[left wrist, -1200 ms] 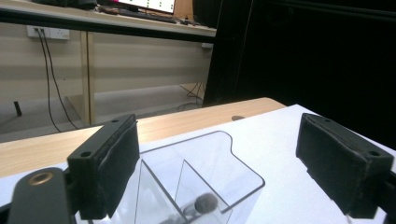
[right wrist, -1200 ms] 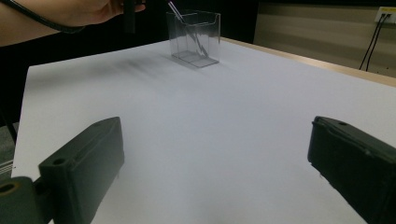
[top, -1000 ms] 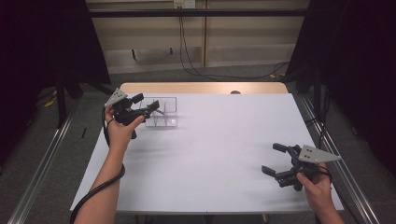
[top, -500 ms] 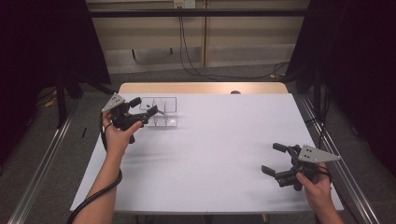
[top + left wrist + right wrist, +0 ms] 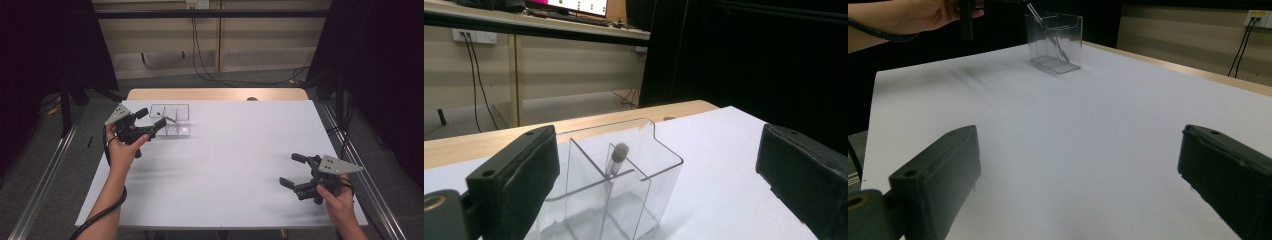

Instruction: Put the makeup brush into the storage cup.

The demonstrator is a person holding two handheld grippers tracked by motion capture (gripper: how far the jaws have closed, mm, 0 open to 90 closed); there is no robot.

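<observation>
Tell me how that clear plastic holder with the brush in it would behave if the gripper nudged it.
The holder looks thin-walled and nearly empty, so probably light and apt to slide on the smooth white table. The brush leans inside, so it would likely rattle or shift.

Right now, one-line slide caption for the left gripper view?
Open left tool faces a clear divided box with a brush standing inside.

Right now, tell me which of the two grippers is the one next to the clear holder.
The left gripper, at the table's far left: its open jaws flank the clear holder with the brush inside. The right gripper sits far off near the front right edge, over bare table.
</observation>
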